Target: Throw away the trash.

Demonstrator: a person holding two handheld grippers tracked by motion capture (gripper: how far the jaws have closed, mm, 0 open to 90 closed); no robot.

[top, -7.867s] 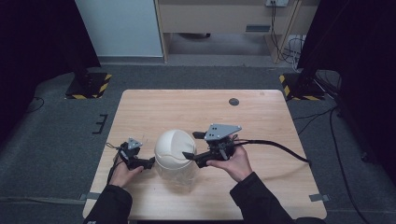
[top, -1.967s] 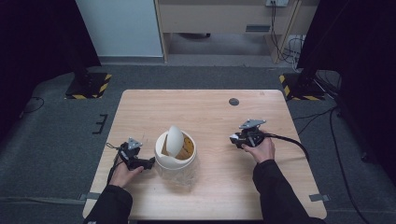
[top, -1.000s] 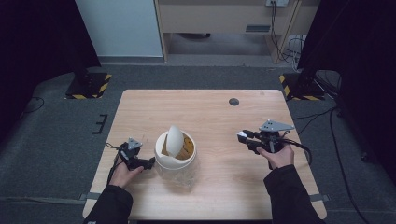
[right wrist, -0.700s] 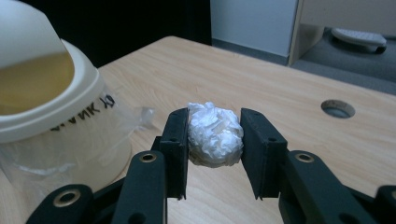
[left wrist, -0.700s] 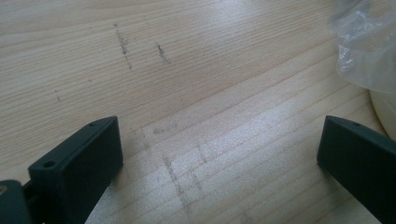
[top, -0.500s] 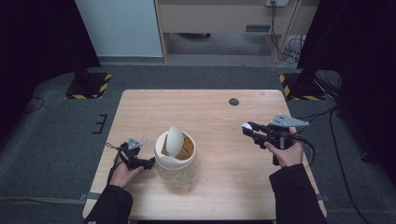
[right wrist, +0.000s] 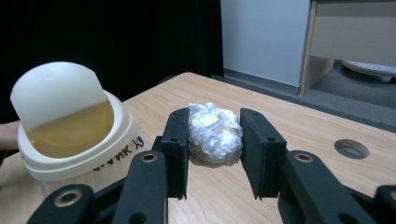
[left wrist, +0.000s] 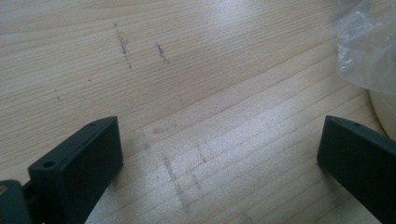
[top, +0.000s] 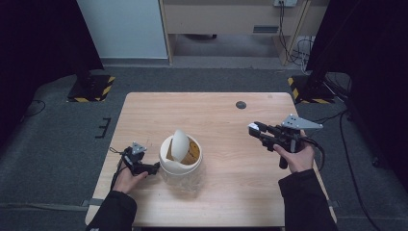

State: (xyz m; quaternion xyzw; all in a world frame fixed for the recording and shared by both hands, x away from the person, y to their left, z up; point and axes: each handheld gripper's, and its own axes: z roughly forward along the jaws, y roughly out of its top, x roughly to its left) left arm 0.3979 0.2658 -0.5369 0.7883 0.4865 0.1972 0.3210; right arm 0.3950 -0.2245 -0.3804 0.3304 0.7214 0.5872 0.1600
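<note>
A small cream bin (top: 181,155) with a clear liner stands at the table's middle left, its swing lid (top: 180,143) tipped up on edge. In the right gripper view the same bin (right wrist: 74,144) is at the left, well apart from the jaws. My right gripper (top: 255,130) hovers above the table's right side, pointing left toward the bin. It is shut on a crumpled white paper ball (right wrist: 215,133), squeezed between both pads. My left gripper (top: 153,168) rests low beside the bin's left side. Its jaws stand wide open over bare wood, the bin's rim (left wrist: 385,112) just beyond.
A round hole (top: 241,104) sits in the tabletop (top: 216,192) near the far edge. The clear liner (left wrist: 364,42) bulges close to my left gripper's right jaw. Cables trail off the right edge; striped stand bases (top: 91,89) sit on the floor beyond the table.
My right gripper has drawn away to the right from the bin and risen a little, with the paper ball in its jaws. The lid, earlier down, now stands tipped. The left hand has not moved.
</note>
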